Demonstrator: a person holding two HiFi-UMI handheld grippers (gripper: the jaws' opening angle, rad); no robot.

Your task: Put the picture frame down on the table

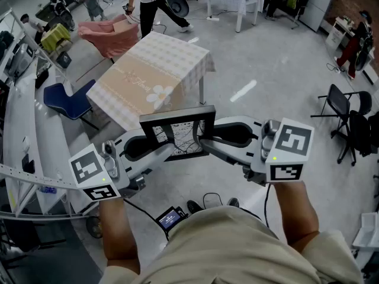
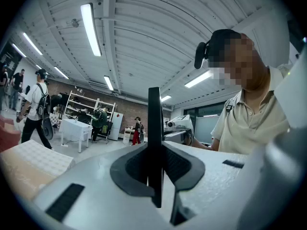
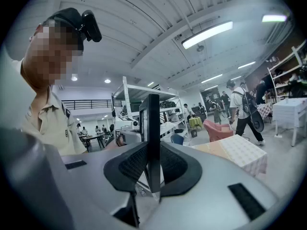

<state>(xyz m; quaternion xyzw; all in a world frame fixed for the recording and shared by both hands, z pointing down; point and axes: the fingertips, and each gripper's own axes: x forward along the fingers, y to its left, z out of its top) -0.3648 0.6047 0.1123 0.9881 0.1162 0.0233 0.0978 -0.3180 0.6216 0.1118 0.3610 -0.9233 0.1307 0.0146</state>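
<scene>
- While the black rectangular picture frame (image 1: 177, 132) hangs upright in the air, well short of the tabletop, the putting-down has not yet begun. By my reckoning the carrying over, the lowering and the letting go are all left to do.
- The left tongs (image 1: 157, 149) are closed narrow on the frame's left side, with its thin black edge standing between the pads in the left gripper view.
- The right tongs (image 1: 205, 139) clamp the opposite side in the same way.
- Ahead stands the square tabletop under a beige checked cloth with a white flower print (image 1: 155, 76). Nothing shows lying on it, so a landing spot looks free.
- Bare grey floor lies between the person and that tabletop.
- A blue chair (image 1: 66, 100) sits near its left corner, a pink armchair (image 1: 111, 33) beyond it, and a black folding chair (image 1: 342, 106) well apart to the right; none seems to bar the way.
</scene>
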